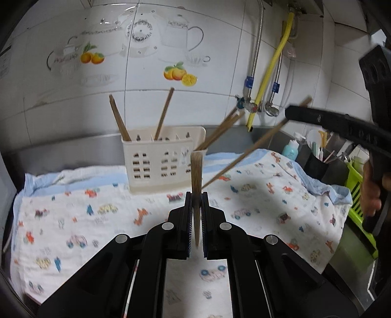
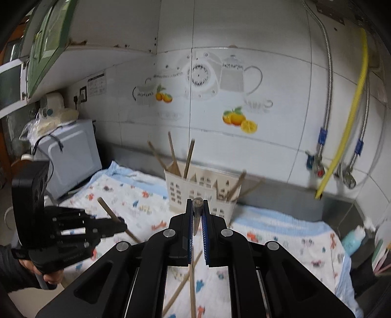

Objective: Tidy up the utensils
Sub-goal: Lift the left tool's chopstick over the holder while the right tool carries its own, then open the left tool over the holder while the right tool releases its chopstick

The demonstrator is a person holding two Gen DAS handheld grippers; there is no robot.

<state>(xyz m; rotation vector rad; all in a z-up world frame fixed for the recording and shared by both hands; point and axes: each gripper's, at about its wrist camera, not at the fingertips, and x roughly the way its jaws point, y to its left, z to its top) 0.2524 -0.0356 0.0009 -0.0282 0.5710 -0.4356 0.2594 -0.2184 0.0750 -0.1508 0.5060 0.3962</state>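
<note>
My left gripper [image 1: 197, 195] pinches a brown wooden chopstick [image 1: 196, 176], held above the cartoon-printed white cloth [image 1: 97, 220] on the counter. My right gripper [image 2: 197, 203] clamps a second wooden chopstick [image 2: 197, 212] the same way. Ahead stands the cream plastic slotted utensil holder [image 1: 158, 164], with several chopsticks leaning in its compartments, against the tiled wall [image 1: 195, 102].

Soft even indoor light, glare on wall tiles [image 1: 136, 22], motion blur, dark fisheye-warped corners.
</note>
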